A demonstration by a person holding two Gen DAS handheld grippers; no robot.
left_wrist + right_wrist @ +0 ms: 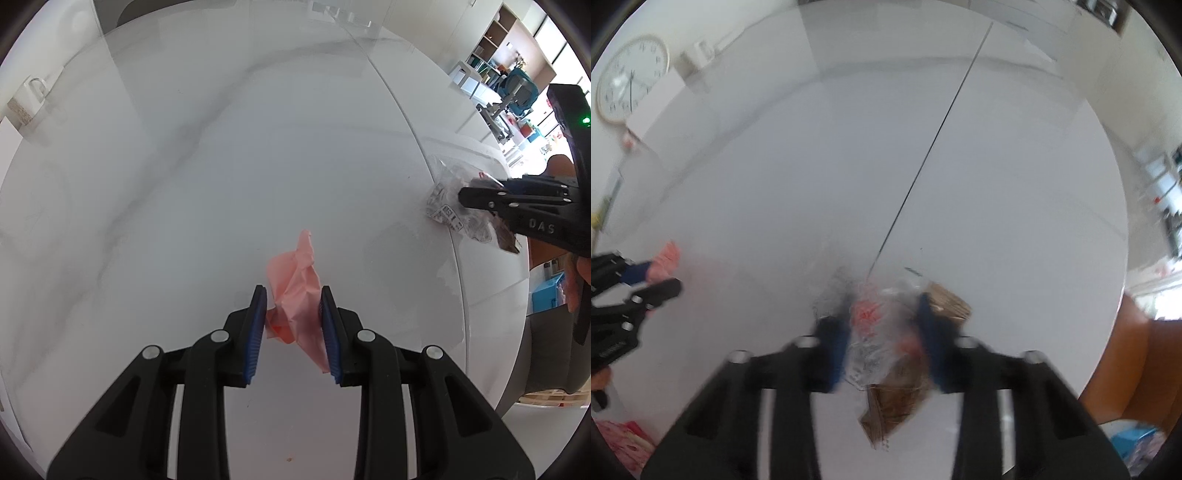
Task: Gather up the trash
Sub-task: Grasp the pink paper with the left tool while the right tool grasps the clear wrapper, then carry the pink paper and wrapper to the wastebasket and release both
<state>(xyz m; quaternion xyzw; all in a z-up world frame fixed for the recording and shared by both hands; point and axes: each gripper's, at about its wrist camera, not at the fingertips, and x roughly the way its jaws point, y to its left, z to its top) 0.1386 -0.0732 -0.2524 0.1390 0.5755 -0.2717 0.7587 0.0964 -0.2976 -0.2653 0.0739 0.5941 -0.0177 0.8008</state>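
Jaws of left gripper (293, 325) clench pink paper (297, 284) — right gripper (882, 332) grips clear wrapper (879, 343)

The right gripper (882, 332) and clear wrapper (879, 343) smear with blur; its print is unreadable. The far-left clock's (631, 79) numerals are too soft. The left gripper (650, 282) is cut off at the left edge.

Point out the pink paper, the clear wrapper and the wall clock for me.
pink paper (295, 284), left wrist view, crumpled middle between the blue pads.
clear wrapper (875, 332), right wrist view, clear printed middle.
wall clock (629, 79), right wrist view, white dial face.
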